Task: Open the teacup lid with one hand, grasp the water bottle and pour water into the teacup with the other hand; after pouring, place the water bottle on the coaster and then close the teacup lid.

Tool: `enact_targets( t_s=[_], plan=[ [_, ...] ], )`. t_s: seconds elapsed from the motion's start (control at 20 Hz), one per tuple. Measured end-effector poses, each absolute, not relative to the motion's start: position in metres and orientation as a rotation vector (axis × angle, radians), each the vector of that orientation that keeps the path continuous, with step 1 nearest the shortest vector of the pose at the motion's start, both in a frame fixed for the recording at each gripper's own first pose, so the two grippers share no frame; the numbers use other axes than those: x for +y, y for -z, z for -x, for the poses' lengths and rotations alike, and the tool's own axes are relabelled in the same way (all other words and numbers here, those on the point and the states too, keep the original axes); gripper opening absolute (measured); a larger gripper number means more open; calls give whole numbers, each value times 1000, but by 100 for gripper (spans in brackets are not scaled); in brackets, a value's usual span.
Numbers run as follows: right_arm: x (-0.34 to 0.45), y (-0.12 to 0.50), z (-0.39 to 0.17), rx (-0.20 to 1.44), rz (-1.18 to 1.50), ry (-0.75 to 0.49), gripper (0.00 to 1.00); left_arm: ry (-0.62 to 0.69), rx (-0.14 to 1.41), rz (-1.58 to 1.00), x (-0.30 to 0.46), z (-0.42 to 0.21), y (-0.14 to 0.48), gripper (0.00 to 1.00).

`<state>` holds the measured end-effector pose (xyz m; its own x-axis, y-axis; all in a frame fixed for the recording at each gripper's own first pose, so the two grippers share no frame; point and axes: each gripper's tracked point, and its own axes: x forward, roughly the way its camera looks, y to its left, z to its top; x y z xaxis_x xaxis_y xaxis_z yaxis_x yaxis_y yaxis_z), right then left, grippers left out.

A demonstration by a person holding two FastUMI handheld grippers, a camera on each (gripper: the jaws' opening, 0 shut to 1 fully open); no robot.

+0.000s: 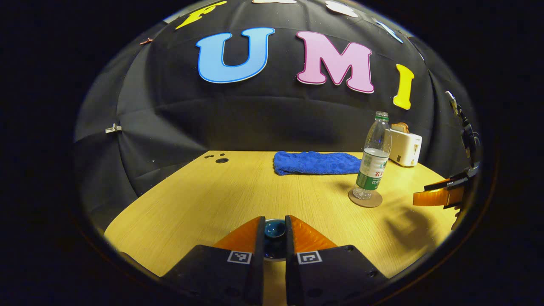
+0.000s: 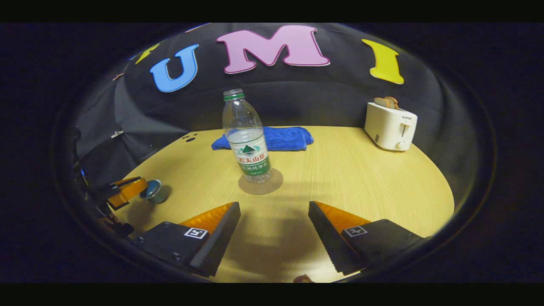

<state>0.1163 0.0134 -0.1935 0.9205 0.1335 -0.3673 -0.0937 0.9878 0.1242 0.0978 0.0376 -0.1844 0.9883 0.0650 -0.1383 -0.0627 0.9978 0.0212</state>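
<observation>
My left gripper is shut on the small teal teacup lid, which fills the narrow gap between its fingers. In the right gripper view the left gripper sits at the top of the teal teacup near the table's left edge; whether the lid rests on the cup I cannot tell. The clear water bottle, uncapped and partly filled, stands upright on the round coaster. My right gripper is open just short of the coaster, nothing between its fingers. The left gripper view has the bottle, coaster and right gripper at right.
A folded blue towel lies at the back of the wooden table. A white toaster with bread in it stands at the back right. Small dark holes mark the table's back left corner.
</observation>
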Motion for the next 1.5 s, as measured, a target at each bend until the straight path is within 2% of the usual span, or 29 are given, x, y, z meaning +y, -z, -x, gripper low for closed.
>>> enact_targets(
  t_s=[0.25,0.35,0.4,0.5,0.55,0.6,0.65,0.75,0.95,1.15,1.2,1.25,1.3,1.5],
  plan=[
    [22,197,-104,386,-76,-133,99,-59,140,-50,37,-101,187,24],
    [27,195,-101,385,-70,-149,100,-67,141,-58,38,-101,186,31],
    [30,193,-100,384,-66,-153,100,-70,142,-54,38,-100,185,31],
    [32,186,-96,381,-58,-156,100,-70,134,-42,35,-98,174,49],
    [32,178,-94,372,-58,-156,99,-73,124,-38,35,-95,166,69],
    [31,169,-93,359,-58,-155,100,-70,111,-37,34,-93,154,67],
    [29,157,-92,342,-58,-150,100,-69,96,-43,33,-88,141,84],
    [25,130,-88,308,-55,-140,100,-62,67,-64,29,-80,112,96],
    [9,64,-79,218,-42,-115,99,-110,19,-86,17,-55,47,96],
    [-5,4,-59,118,-15,-101,99,-97,-54,-68,-11,-33,-17,95],
    [-7,-7,-51,94,-10,-105,99,-96,-75,-57,-17,-26,-31,95],
    [-7,-17,-44,73,-6,-117,99,-102,-96,-53,-21,-18,-44,99],
    [-6,-24,-38,59,3,-128,99,-101,-111,-49,-25,-10,-54,95],
    [-11,-45,-11,1,24,-150,99,-89,-144,8,-47,23,-82,95]
  ],
)
